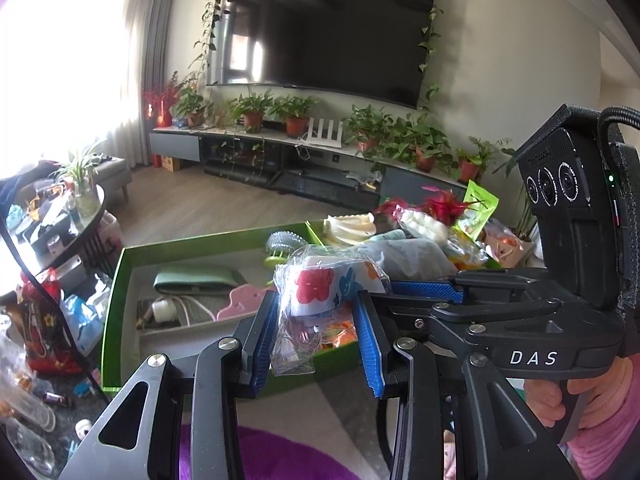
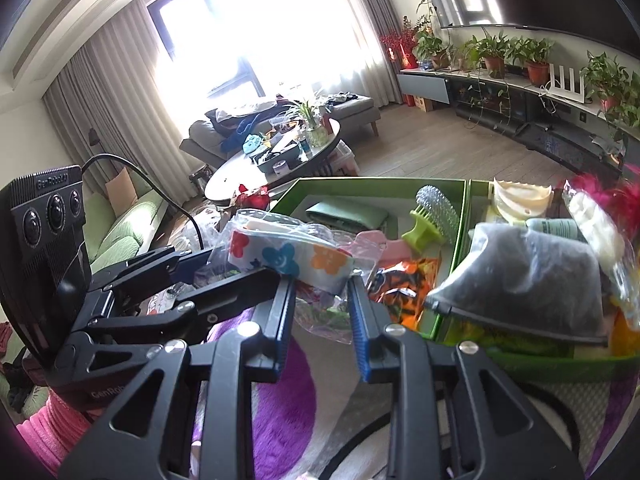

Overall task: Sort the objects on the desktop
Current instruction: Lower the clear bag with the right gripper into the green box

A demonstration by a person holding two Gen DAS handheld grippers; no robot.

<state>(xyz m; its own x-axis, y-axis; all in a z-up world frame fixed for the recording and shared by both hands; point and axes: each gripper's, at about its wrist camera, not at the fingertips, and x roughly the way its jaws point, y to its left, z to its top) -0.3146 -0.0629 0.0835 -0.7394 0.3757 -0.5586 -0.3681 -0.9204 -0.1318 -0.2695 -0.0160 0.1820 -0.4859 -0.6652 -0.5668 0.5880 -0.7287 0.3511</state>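
Flower-print pouch in clear wrapper sits between both your grippers; left gripper jaws clamp wrapper's lower part, right gripper jaws narrow on its other end, probably gripping; long axis runs across from one gripper to other; pouch hangs over near edge of green tray; tray compartment lies straight ahead, below.

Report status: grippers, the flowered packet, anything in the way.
Left gripper and right gripper both clamp the flowered packet. Packet held above green tray. Tray crowded; comb close ahead.
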